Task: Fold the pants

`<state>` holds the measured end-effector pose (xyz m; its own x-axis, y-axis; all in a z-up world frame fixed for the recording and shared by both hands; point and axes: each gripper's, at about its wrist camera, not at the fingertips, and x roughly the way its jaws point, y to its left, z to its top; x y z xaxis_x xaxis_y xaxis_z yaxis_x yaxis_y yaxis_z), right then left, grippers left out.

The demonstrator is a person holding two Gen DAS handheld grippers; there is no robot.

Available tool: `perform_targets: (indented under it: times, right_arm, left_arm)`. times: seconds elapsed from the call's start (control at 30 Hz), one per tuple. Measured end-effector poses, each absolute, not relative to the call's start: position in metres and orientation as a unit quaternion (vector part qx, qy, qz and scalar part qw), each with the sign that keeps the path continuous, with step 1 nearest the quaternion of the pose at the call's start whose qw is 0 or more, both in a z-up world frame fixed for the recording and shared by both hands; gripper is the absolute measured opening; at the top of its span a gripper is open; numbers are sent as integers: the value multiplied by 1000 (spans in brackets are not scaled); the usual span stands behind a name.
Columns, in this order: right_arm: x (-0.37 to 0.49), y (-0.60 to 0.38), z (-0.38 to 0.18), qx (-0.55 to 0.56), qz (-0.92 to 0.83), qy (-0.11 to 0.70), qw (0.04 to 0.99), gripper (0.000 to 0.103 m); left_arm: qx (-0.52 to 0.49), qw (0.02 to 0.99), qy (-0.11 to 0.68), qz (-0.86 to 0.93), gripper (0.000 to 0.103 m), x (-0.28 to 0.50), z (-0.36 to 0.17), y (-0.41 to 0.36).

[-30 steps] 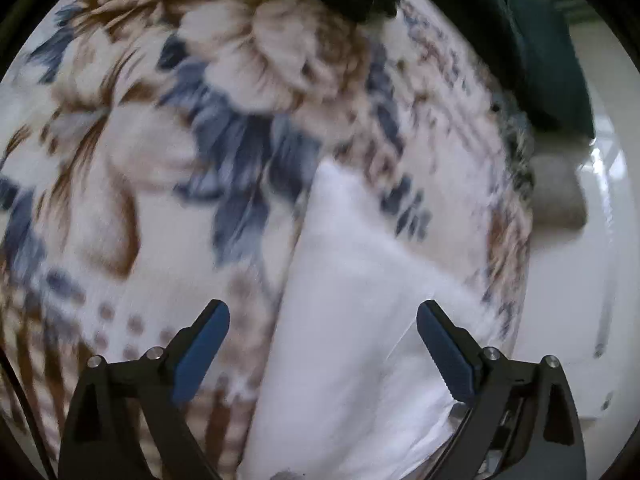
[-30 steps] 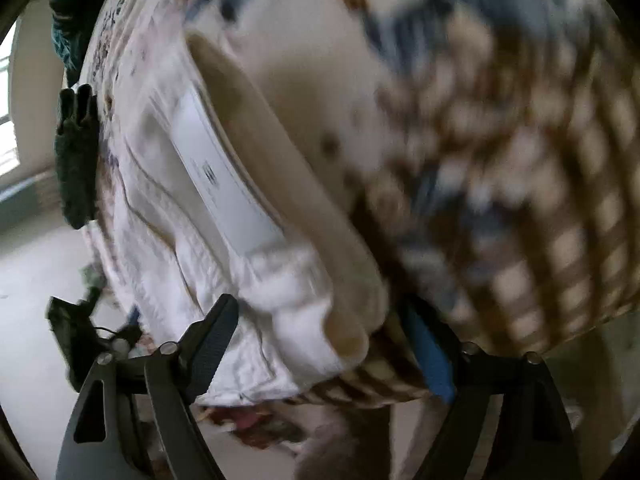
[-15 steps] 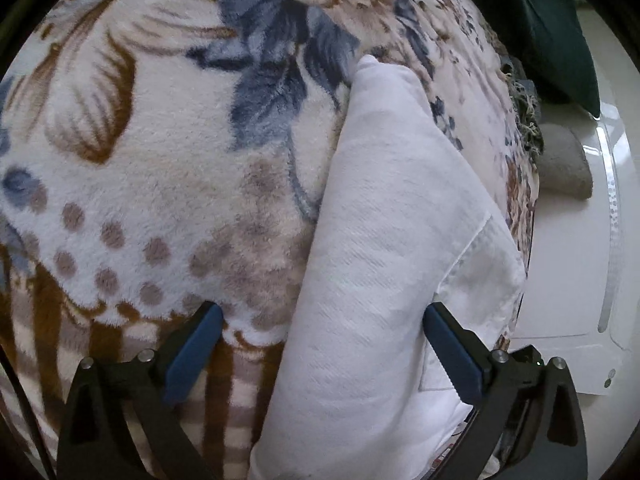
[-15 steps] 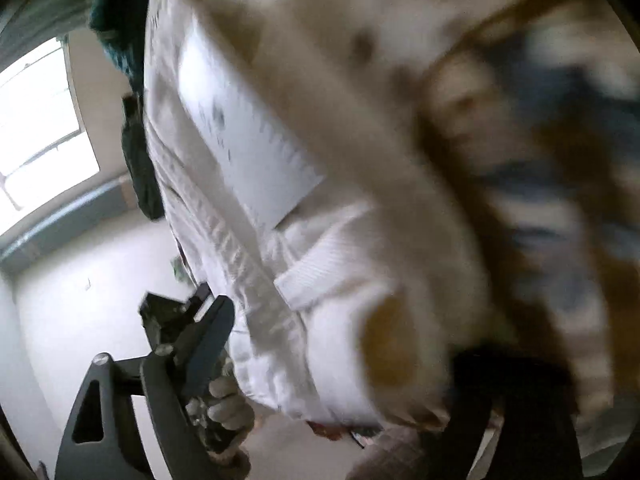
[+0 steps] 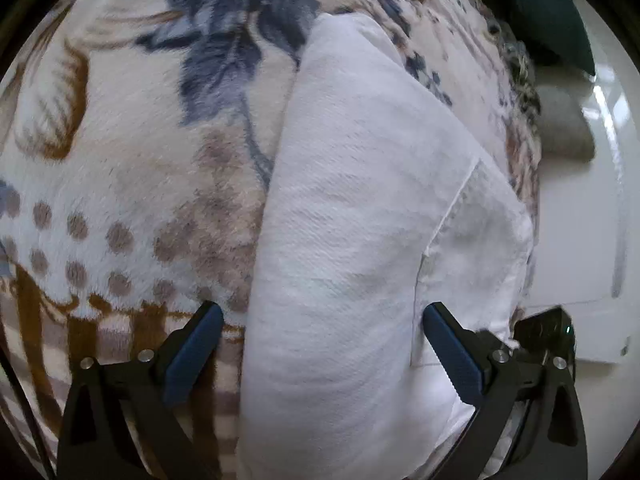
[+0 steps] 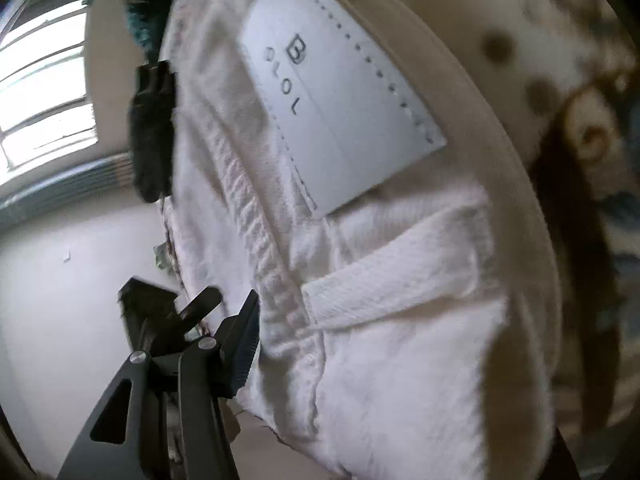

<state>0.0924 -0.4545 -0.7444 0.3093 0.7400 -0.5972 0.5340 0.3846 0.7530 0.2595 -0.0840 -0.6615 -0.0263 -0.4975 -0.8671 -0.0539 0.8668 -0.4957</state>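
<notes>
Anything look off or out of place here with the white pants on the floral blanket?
Nothing stands out. The white pants lie folded lengthwise on the floral blanket, the left gripper open astride them. The right gripper is closing at the waistband; only one finger shows, the fabric covering the other. No tear or stain is visible.

White pants [image 5: 360, 240] flat on a floral fleece blanket [image 5: 140, 160].

We see bright window [image 6: 44, 92] upper left, daylight pouring in. Pale wall [image 6: 60, 240] below it. Floral fleece blanket [image 5: 140, 168], cream with blue and brown, covers bed. Glossy white floor [image 5: 580, 240] beside bed; dark green fabric [image 5: 552, 20] at far edge.
</notes>
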Motion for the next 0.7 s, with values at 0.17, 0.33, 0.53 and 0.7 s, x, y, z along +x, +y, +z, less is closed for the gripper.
perform_targets:
  times: [0.17,0.33,0.53,0.7]
  right_arm:
    - [95,-451,-745,540,78,582,603,57]
    - [95,-429,-736,557,47,572,600,47]
    - [92,-432,-733,580,29,557,594,45]
    - [105,-436,-717,527,18,598,603,58]
  left_arm:
    - [-145,703,675,-169,63,253,-647,-100]
    - [-140,710,671,-161,48,252,-641,-103]
    - [-144,712,668,-162,42,251,-642,-94]
    - [-155,708,671,-155,49,249,-637,-88]
